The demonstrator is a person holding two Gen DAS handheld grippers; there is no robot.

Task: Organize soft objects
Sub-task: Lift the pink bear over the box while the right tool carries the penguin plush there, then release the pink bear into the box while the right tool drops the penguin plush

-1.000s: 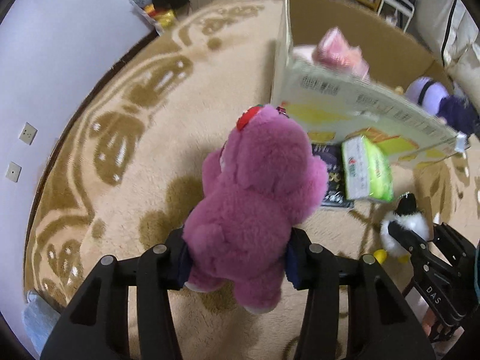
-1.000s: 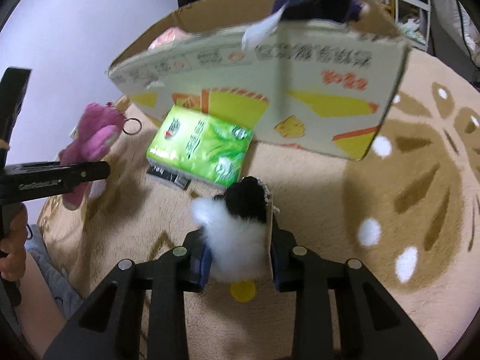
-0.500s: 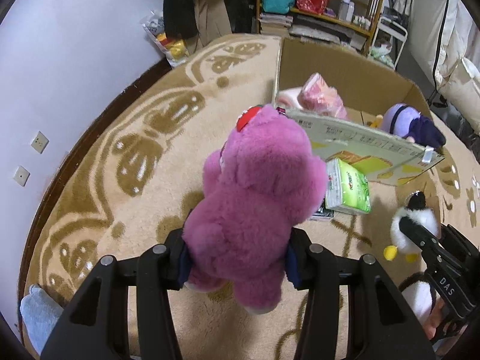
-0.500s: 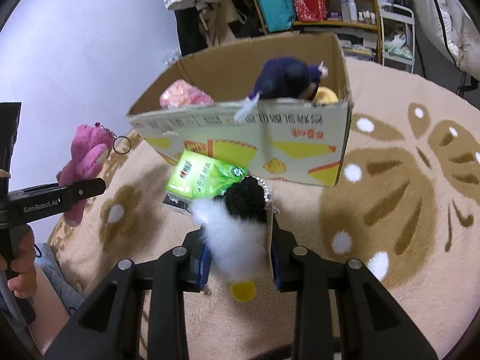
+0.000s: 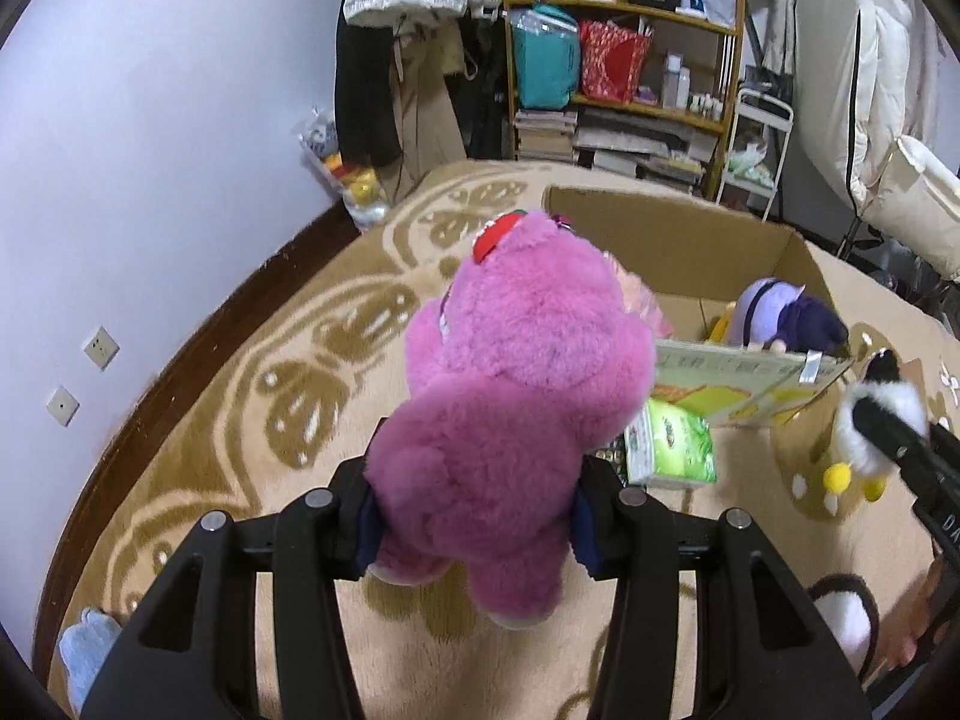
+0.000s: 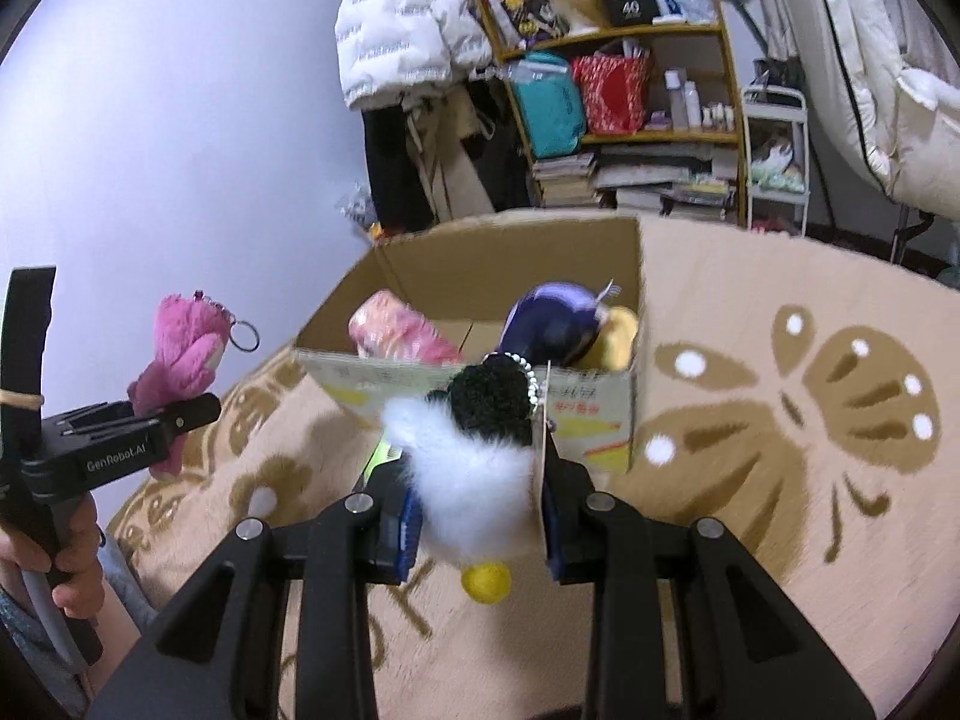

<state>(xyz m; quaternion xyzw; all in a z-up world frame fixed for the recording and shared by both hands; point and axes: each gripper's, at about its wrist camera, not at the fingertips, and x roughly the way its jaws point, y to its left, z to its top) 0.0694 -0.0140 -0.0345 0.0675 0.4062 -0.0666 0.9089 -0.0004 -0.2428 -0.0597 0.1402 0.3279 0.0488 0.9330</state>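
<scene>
My left gripper (image 5: 474, 522) is shut on a pink plush bear (image 5: 516, 396) with a red patch on its head, held above the carpet; it also shows in the right wrist view (image 6: 183, 354). My right gripper (image 6: 477, 531) is shut on a black-and-white plush penguin (image 6: 480, 456) with yellow feet, also seen in the left wrist view (image 5: 870, 420). An open cardboard box (image 6: 624, 276) stands ahead, holding a pink plush (image 6: 396, 333) and a purple plush (image 6: 558, 324). Both grippers are raised in front of the box.
A green tissue pack (image 5: 678, 450) lies on the carpet against the box's near wall. A cluttered wooden shelf (image 5: 630, 60) and hanging clothes stand behind the box. A blue soft item (image 5: 90, 660) lies at the carpet's near left edge. The purple wall (image 5: 150, 120) is at left.
Both grippers have risen and pulled back with their toys. The box, close and seen from its side before, now sits lower and farther, with its inside in view.
</scene>
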